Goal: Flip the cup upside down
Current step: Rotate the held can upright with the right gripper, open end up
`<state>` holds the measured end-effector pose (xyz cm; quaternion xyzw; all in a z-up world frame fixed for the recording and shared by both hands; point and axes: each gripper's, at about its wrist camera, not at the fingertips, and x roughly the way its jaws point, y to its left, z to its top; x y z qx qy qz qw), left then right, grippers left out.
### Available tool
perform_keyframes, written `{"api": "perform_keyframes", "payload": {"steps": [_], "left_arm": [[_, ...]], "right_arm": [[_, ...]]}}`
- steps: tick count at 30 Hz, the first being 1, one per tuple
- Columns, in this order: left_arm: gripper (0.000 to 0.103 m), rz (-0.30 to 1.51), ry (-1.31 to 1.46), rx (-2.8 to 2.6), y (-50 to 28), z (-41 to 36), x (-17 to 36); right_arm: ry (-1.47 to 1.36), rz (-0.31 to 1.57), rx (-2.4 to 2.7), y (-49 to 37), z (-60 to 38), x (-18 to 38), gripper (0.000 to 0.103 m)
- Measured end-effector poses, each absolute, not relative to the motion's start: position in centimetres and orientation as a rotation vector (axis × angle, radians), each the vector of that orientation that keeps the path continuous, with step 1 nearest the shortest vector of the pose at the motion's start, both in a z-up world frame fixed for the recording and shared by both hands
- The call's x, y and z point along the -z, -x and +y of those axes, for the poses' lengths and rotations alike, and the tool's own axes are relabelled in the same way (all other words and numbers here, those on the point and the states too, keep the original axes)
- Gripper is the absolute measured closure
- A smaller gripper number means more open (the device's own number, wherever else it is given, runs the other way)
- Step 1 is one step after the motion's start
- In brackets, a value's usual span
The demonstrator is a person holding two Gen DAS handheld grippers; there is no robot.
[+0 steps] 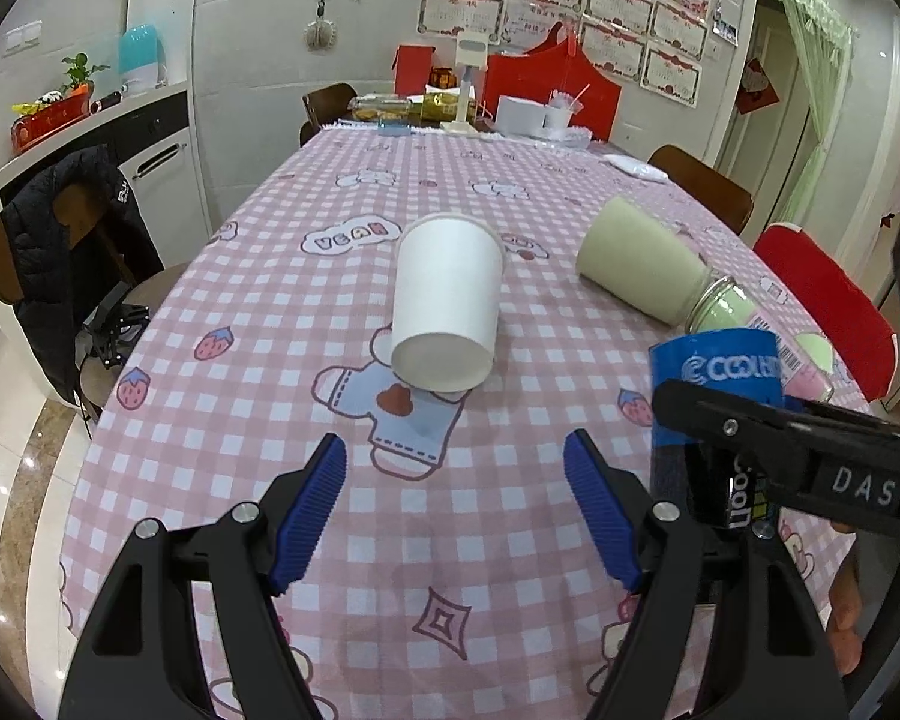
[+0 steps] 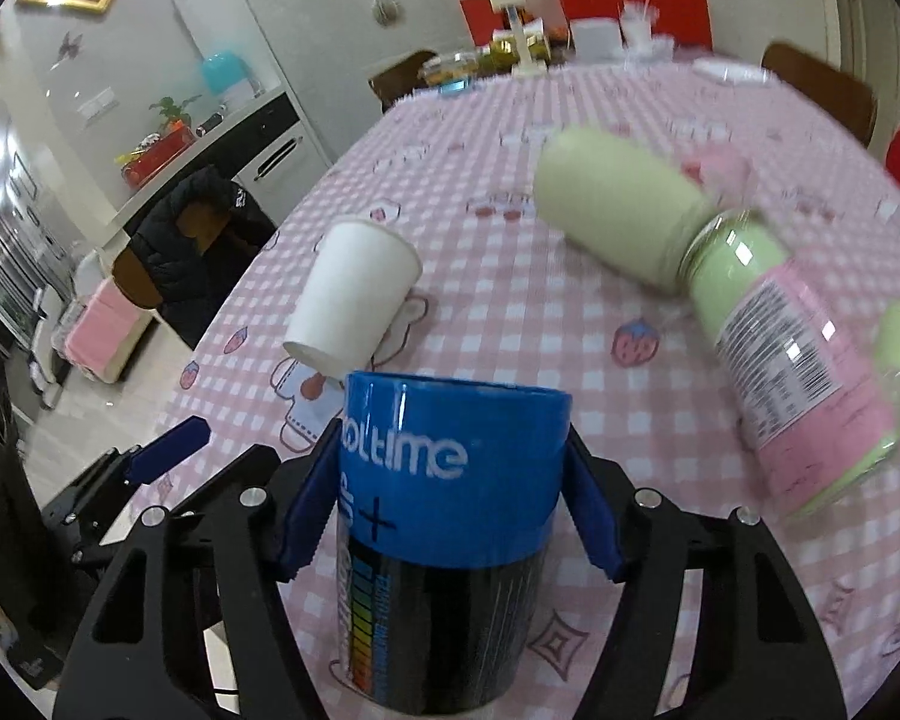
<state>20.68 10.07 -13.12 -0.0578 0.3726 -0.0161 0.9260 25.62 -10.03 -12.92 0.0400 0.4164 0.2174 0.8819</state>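
Note:
A white paper cup (image 1: 447, 306) stands upside down on the pink checked tablecloth (image 1: 306, 312), ahead of my open, empty left gripper (image 1: 455, 468). It also shows in the right wrist view (image 2: 354, 294). My right gripper (image 2: 450, 480) is shut on a blue and black cup (image 2: 450, 516), held just above the cloth; it shows at the right of the left wrist view (image 1: 717, 414). A green and pink bottle (image 2: 768, 330) with a pale green cap (image 2: 618, 210) lies on its side to the right.
Boxes, a lamp and jars (image 1: 468, 102) crowd the table's far end. A chair with a black jacket (image 1: 72, 252) stands left of the table; a red cushioned chair (image 1: 828, 306) is on the right.

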Motion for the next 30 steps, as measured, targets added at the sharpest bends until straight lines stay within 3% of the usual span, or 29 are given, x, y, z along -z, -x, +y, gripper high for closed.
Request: {"api": "perform_keyframes", "payload": {"steps": [12, 30], "left_arm": [[0.029, 0.741, 0.099, 0.023, -20.1, 9.8, 12.4], [0.029, 0.757, 0.101, 0.009, -20.0, 9.8, 12.8]], "right_arm": [[0.080, 0.718, -0.360, -24.0, -9.3, 11.8, 0.039], [0.134, 0.696, -0.336, -22.9, -8.8, 12.1, 0.039]]}}
